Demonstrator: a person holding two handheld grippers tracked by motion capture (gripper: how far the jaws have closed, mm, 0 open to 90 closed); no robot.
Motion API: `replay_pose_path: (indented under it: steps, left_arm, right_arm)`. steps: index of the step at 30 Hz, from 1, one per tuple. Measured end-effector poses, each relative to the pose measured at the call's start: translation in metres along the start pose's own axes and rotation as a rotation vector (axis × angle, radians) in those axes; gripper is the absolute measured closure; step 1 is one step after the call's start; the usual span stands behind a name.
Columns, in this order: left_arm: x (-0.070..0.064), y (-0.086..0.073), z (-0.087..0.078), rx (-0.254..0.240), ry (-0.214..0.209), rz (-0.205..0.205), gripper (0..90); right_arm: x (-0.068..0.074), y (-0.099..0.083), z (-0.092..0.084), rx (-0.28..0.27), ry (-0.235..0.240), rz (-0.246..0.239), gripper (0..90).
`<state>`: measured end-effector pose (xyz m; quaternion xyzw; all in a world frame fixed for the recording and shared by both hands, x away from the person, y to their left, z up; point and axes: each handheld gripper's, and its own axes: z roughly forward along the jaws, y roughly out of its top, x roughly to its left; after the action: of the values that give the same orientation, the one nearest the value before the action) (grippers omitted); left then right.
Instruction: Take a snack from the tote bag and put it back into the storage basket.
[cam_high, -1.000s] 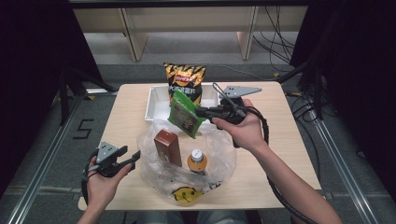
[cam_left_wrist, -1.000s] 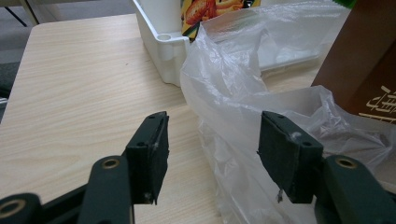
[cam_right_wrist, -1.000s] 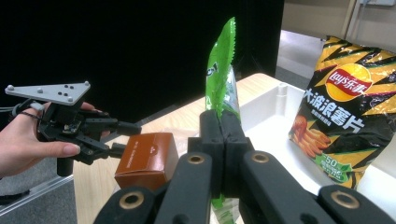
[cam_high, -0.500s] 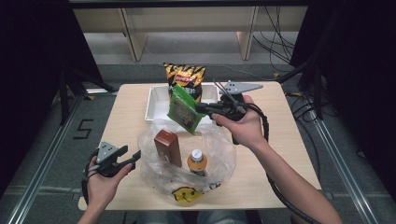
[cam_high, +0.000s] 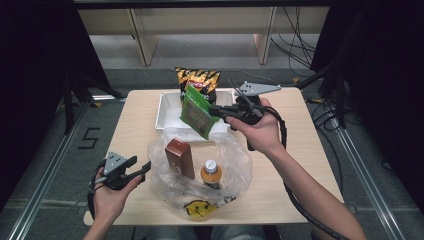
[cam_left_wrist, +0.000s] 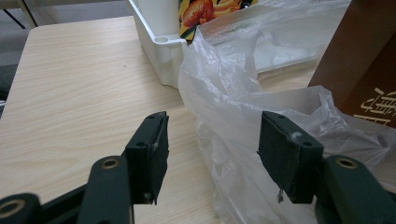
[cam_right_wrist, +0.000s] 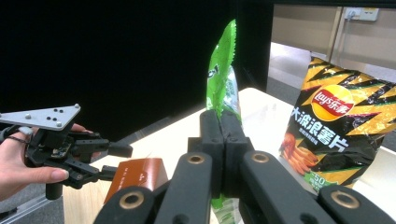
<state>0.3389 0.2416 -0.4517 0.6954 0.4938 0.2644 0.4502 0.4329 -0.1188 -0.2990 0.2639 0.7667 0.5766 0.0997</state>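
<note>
A light wooden table (cam_high: 140, 112) stands in a dim room. The right gripper (cam_high: 216, 110) is clamped on the edge of a green snack packet (cam_high: 196, 112), held in the air over the white tray (cam_high: 167, 107) and just behind the clear plastic bag (cam_high: 235, 160). The left gripper (cam_high: 145, 169) waits with jaws apart beside the bag's left edge. A brown box (cam_high: 180, 157) and a bottle (cam_high: 211, 172) are already bagged; the packet and, presumably, the black chip bag (cam_high: 198, 78) remain. The packet's long axis slants, lower end towards the bag.

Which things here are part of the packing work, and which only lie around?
Part of the work: green snack packet in the right tongs; plastic bag; brown box; bottle; left tongs.
Lying about: white tray; black chip bag.
</note>
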Motion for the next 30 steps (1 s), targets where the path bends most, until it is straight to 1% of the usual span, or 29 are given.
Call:
replay_pose_path:
  steps: [6, 7, 8, 9, 10, 11, 14, 17, 19, 21, 22, 24, 26, 28, 29, 30]
  left_arm:
    - [0.0, 0.0, 0.0, -0.001, 0.0, 0.0, 42.2]
    - [0.0, 0.0, 0.0, -0.002, 0.0, -0.001, 42.2]
    - [0.0, 0.0, 0.0, -0.002, 0.001, -0.001, 42.2]
    - [0.0, 0.0, 0.0, -0.002, 0.0, -0.001, 42.2]
    - [0.0, 0.0, 0.0, -0.002, 0.0, -0.001, 42.2]
    - [0.0, 0.0, 0.0, -0.002, 0.0, -0.001, 42.2]
    - [0.0, 0.0, 0.0, -0.001, 0.001, -0.003, 42.2]
    - [0.0, 0.0, 0.0, 0.0, 0.002, 0.001, 42.2]
    - [0.0, 0.0, 0.0, 0.0, 0.0, 0.002, 42.2]
    - [0.0, 0.0, 0.0, 0.002, 0.001, 0.002, 42.2]
    - [0.0, 0.0, 0.0, 0.002, 0.001, 0.001, 42.2]
    - [0.0, 0.0, 0.0, 0.003, 0.0, 0.003, 42.2]
    - [0.0, 0.0, 0.0, 0.001, 0.0, 0.002, 42.2]
    - [0.001, 0.0, 0.0, 0.0, 0.0, 0.002, 42.2]
    - [0.001, 0.0, 0.0, -0.001, 0.0, 0.002, 42.2]
    - [0.001, 0.0, 0.0, -0.001, 0.0, 0.002, 42.2]
  right_arm:
    - [-0.003, 0.003, 0.001, -0.002, -0.008, 0.008, 90.0]
    - [-0.004, 0.003, 0.001, -0.009, -0.014, -0.003, 90.0]
    - [-0.004, 0.004, 0.001, -0.007, -0.006, 0.023, 90.0]
    - [-0.006, 0.004, 0.002, -0.007, -0.012, 0.007, 90.0]
    - [-0.006, 0.004, 0.002, -0.007, -0.012, 0.007, 90.0]
    - [-0.006, 0.005, 0.003, -0.004, -0.016, 0.019, 90.0]
    - [-0.007, 0.006, 0.004, -0.011, -0.017, 0.013, 90.0]
    - [-0.008, 0.008, 0.005, -0.011, -0.014, 0.02, 90.0]
    - [-0.008, 0.01, 0.005, -0.014, -0.024, 0.015, 90.0]
    - [-0.009, 0.01, 0.006, -0.015, -0.023, 0.011, 90.0]
    - [-0.008, 0.01, 0.006, -0.012, -0.025, 0.021, 90.0]
    - [-0.01, 0.011, 0.008, -0.013, -0.021, 0.015, 90.0]
    - [-0.01, 0.012, 0.008, -0.012, -0.031, 0.019, 90.0]
    - [-0.011, 0.013, 0.01, -0.017, -0.032, 0.033, 90.0]
    - [-0.013, 0.013, 0.011, -0.015, -0.036, 0.013, 90.0]
    - [-0.013, 0.013, 0.011, -0.015, -0.036, 0.013, 90.0]
